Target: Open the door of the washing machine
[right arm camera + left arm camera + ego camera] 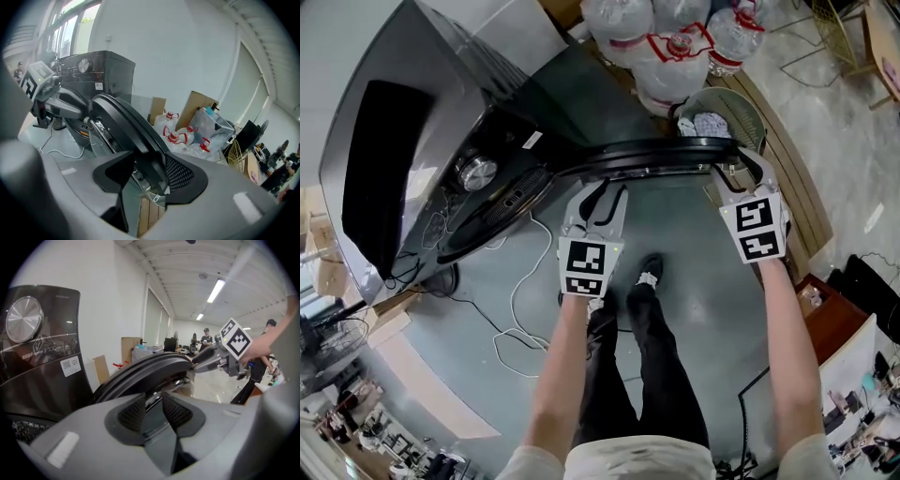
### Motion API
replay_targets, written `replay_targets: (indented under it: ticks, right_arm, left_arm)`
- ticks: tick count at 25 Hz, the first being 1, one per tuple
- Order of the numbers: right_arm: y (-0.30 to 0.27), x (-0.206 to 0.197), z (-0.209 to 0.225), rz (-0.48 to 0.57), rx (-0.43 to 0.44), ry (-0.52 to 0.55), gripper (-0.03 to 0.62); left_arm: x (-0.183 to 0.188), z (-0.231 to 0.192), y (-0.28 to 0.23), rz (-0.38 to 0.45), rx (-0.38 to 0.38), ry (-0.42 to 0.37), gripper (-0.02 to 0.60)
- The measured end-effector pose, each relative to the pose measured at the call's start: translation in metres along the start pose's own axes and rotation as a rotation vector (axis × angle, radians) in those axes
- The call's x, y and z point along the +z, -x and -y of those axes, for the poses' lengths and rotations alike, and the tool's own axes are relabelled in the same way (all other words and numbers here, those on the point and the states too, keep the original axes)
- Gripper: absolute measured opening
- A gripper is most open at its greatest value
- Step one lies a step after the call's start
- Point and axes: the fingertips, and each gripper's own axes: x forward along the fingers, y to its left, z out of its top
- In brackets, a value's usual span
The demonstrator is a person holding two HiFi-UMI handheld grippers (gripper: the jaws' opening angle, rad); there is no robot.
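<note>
The dark washing machine (412, 112) stands at the left of the head view with its round door (656, 150) swung out, seen edge-on as a black arc. My left gripper (602, 192) holds the door's rim near the hinge side. In the left gripper view the rim and glass (140, 371) sit between the pads (133, 413). My right gripper (733, 169) clamps the door's free end. In the right gripper view the black rim (122, 122) fills the gap beside the mesh pad (180, 173). The machine's front (103, 70) is behind the door there.
Large water bottles (666, 47) and a round bin (722, 112) with cloth in it stand just beyond the door. Wooden planks (787, 169) run along the right. White cables (516, 309) trail on the floor by the person's shoes (642, 281).
</note>
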Motion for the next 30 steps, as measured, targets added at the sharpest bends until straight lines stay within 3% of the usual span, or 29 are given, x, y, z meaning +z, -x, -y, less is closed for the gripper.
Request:
replay_targets:
  ticks: [10, 17, 24, 30]
  right_arm:
    - [-0.019, 0.025, 0.004, 0.040, -0.023, -0.079, 0.176]
    - [-0.005, 0.030, -0.020, 0.029, -0.011, -0.104, 0.176]
    - [0.057, 0.012, -0.122, 0.014, 0.094, -0.178, 0.176]
    - [0.103, 0.050, -0.234, 0.113, 0.215, -0.249, 0.176]
  left_arm:
    - [-0.018, -0.017, 0.017, -0.017, 0.033, 0.021, 0.172]
    - [-0.028, -0.034, 0.053, -0.019, 0.062, 0.051, 0.172]
    - [-0.046, -0.050, 0.130, -0.014, 0.102, 0.112, 0.172]
    - [-0.066, -0.080, 0.243, -0.007, 0.170, 0.152, 0.172]
